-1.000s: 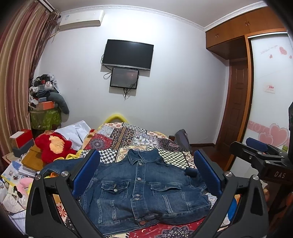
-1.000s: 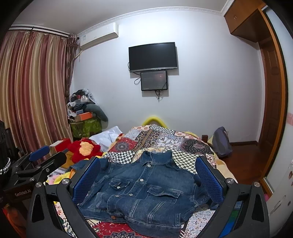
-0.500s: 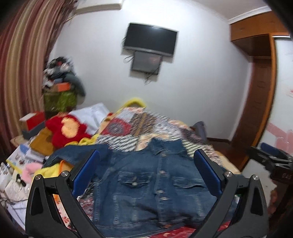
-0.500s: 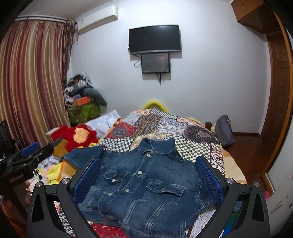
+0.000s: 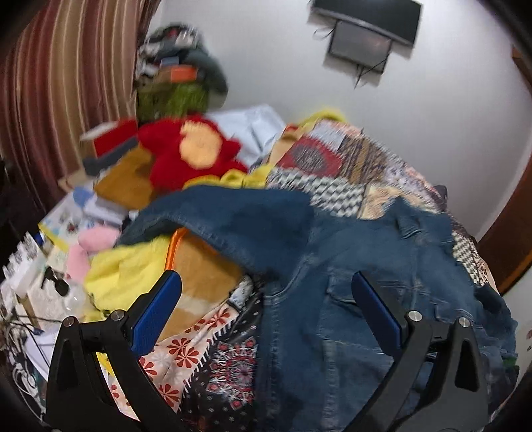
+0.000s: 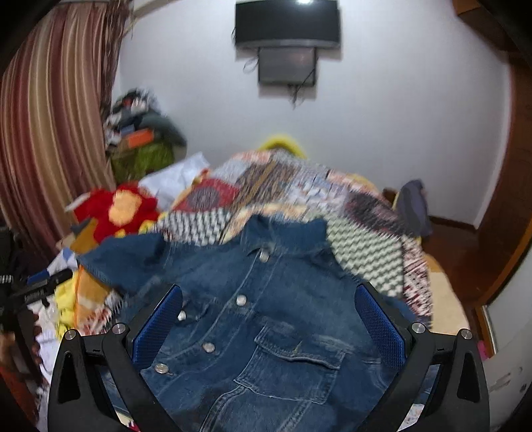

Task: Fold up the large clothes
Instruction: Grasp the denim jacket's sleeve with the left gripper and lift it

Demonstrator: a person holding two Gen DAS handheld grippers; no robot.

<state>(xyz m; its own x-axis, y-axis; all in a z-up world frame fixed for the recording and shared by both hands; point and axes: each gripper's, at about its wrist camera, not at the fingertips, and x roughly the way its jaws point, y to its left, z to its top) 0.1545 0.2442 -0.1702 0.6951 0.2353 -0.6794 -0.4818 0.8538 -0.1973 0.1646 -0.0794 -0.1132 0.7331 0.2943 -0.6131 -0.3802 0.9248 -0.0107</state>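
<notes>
A blue denim jacket [image 5: 349, 272] lies front up, buttoned, on a patchwork bedspread [image 5: 349, 166]. One sleeve [image 5: 226, 216] stretches out to the left over yellow and orange cloth. My left gripper [image 5: 266, 305] is open and empty, low over the jacket's left side near the sleeve's root. In the right wrist view the jacket [image 6: 266, 315] fills the middle, collar away from me. My right gripper [image 6: 267, 319] is open and empty above its chest, with the left gripper [image 6: 43, 282] at the far left edge.
A red plush toy [image 5: 189, 156] and piled clutter sit left of the bed. Yellow cloth [image 5: 126, 269] lies under the sleeve. Striped curtains [image 6: 50, 133] hang at left, a TV [image 6: 287, 23] on the far wall, a dark bag [image 6: 412, 206] and wooden door at right.
Both grippers have tilted down and moved closer to the jacket. The left one has swung toward the jacket's left sleeve. Both stay open and empty.
</notes>
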